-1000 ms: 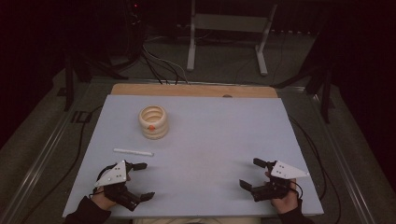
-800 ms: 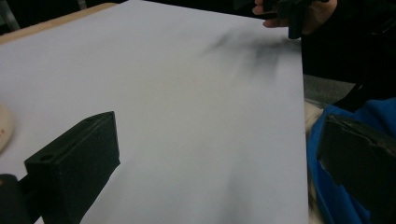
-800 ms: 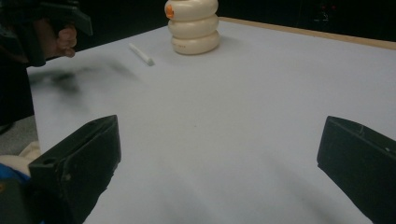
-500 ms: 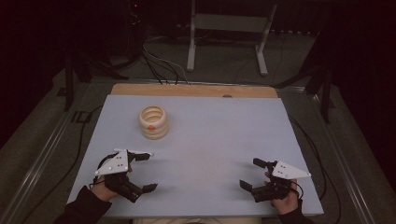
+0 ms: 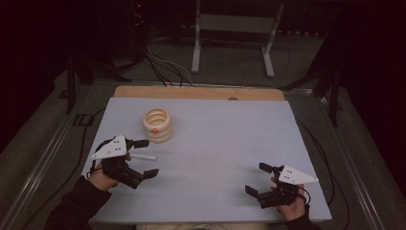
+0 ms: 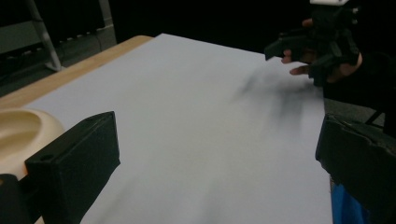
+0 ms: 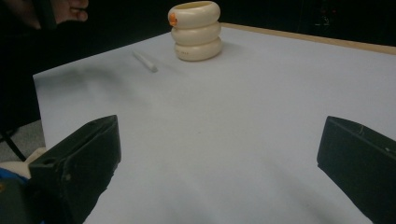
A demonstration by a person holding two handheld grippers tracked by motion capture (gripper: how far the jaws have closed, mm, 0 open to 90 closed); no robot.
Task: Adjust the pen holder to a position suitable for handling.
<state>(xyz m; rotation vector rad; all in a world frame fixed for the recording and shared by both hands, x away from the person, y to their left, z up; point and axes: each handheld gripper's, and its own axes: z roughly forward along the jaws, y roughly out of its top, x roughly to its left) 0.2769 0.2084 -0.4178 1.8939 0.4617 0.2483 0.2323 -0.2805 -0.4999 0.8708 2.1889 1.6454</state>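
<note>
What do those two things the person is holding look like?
Each gripper, the left gripper and the right gripper, is black with two chunky, blocky black jaws. A pale grey three-cornered plate with small dots sits on top of each. Thin black cables trail from them. The person wears dark long sleeves.

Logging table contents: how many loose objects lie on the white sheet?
2: a cream ringed holder at far left, and a white stick just before it, by the left gripper.

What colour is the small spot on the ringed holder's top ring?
Orange, on the cream ringed holder; clearest in the right gripper view.
</note>
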